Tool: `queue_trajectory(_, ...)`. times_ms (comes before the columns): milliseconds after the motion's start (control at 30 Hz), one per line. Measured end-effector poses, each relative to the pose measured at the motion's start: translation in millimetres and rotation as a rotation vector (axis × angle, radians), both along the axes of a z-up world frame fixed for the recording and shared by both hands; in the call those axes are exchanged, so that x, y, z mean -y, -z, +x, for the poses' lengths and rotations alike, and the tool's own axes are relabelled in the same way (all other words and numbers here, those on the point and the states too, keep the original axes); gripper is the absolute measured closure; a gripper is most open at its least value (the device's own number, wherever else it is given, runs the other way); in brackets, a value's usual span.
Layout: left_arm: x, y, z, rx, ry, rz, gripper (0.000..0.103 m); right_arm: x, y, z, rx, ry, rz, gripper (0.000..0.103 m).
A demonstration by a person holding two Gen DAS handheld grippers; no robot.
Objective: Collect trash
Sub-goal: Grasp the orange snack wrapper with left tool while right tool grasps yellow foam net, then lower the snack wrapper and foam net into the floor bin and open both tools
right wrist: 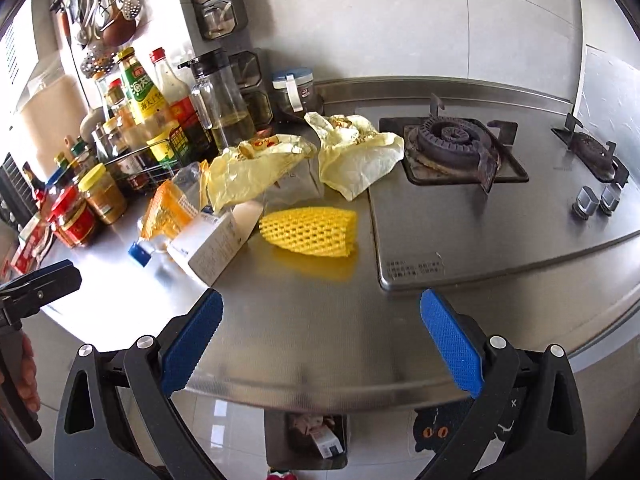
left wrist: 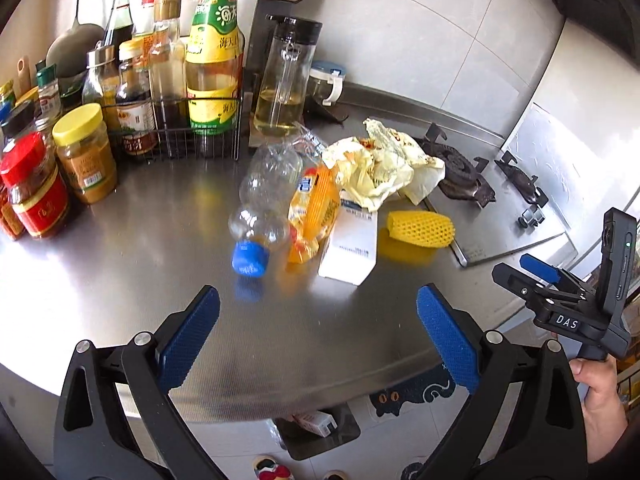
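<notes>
Several pieces of trash are left on the counter (left wrist: 120,260); little is seen collected.

Both claws, left gripper (left wrist: 318,334) and right gripper (right wrist: 322,338), are held wide open and empty above the counter edge; bottle (left wrist: 264,208), orange packet (left wrist: 314,208), white box (left wrist: 352,244), yellow net (right wrist: 310,232) and wrappers (right wrist: 360,148) lie uncollected; a bin (right wrist: 306,438) with some litter is seen below.

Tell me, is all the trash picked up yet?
Not yet. Some trash, including a small carton, already sits in the bin on the floor. Both the left gripper and right gripper are open and empty. Still on the counter: the blue-capped plastic bottle, orange wrapper, white box, yellow foam net and crumpled yellow bags.
</notes>
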State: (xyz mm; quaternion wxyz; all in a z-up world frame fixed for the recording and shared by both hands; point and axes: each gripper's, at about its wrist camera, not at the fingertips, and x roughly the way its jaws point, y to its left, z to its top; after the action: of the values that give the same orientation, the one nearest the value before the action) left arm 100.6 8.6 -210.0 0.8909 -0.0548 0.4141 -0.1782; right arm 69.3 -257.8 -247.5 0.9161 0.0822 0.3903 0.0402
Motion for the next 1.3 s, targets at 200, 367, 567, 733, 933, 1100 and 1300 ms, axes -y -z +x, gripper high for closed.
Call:
queue_trajectory(200, 4, 0, 41, 0.015, 0.033, -0.013, 0.021, -5, 13, 40, -0.031, 0.017, 0.022, 0.014)
queue_trajectory(367, 9, 11, 74, 0.003, 0.073, -0.017, 0.035, -7, 24, 64, -0.066, 0.040, 0.032, 0.019)
queue_trajectory(567, 24, 19, 95, 0.004, 0.140, -0.004, 0.045, -7, 38, 85, -0.102, 0.061, 0.053, 0.022)
queue_trajectory(733, 33, 29, 104, -0.020, 0.174, 0.015, 0.061, -9, 52, 96, -0.146, 0.066, 0.053, 0.034)
queue_trajectory(933, 32, 33, 105, -0.037, 0.194, -0.012, 0.069, -13, 58, 95, -0.183, 0.052, 0.026, 0.082)
queue_trajectory(1100, 40, 32, 100, -0.017, 0.217, 0.016, 0.083, -18, 53, 86, -0.163, 0.036, 0.002, 0.094)
queue_trajectory(1300, 43, 27, 88, 0.008, 0.213, 0.032, 0.096, -14, 31, 63, -0.107, 0.022, 0.034, 0.094)
